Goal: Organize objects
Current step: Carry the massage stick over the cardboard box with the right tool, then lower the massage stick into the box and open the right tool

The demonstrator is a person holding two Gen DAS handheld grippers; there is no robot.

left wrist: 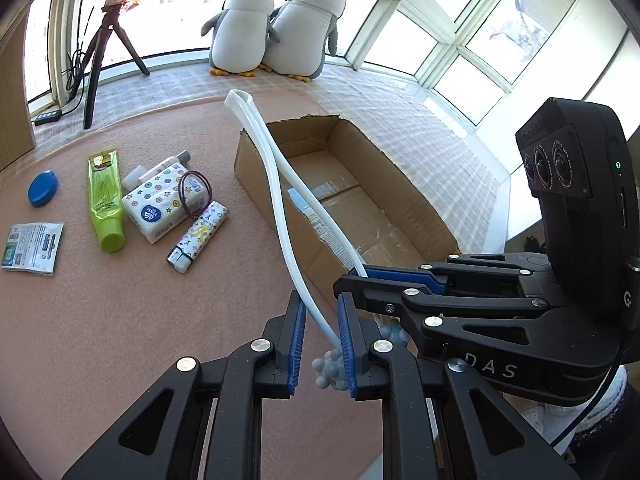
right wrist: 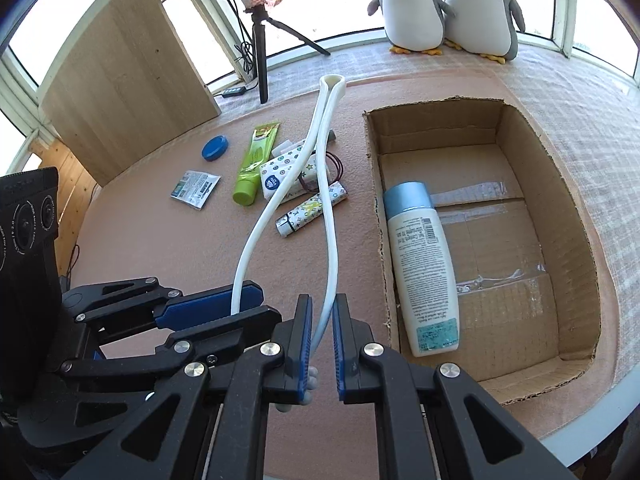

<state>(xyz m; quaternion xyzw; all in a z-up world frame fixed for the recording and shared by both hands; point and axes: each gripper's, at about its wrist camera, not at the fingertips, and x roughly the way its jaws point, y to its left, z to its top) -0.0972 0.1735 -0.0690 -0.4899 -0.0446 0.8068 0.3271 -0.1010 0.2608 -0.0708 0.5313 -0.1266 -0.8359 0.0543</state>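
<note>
Partly hidden, the white band (right wrist: 320, 168) is folded into a long narrow loop, and each of its two strands ends inside a gripper, so neither end shows whole. Only grey knobbly lumps (left wrist: 330, 368) peek out between and beneath the pads.

The band hangs above the pink mat (left wrist: 120, 320), just left of the cardboard box (right wrist: 560, 184). Its long axis runs away from the grippers, and the bend points at the far window sill.

The left gripper (left wrist: 321, 344) reaches forward and level. One strand runs between its blue pads and touches the right-hand one, with a gap on the other side. Whether it is truly pinched I cannot tell. The right gripper (right wrist: 322, 344) lies close alongside, angled across in front of the left one. Its jaws are narrowed around the other strand, which leans on the left pad. Again, a firm grip cannot be confirmed.

A white bottle (right wrist: 424, 268) with a pale blue cap lies flat along the box's near wall. From the left wrist that wall hides nearly all of it.

Left of the band on the mat sit a green tube (left wrist: 106, 200), a tissue pack (left wrist: 156, 204) with a hair tie (left wrist: 196, 192) on it, a patterned lighter (left wrist: 198, 236), a blue lid (left wrist: 43, 188) and a sachet (left wrist: 32, 244).
</note>
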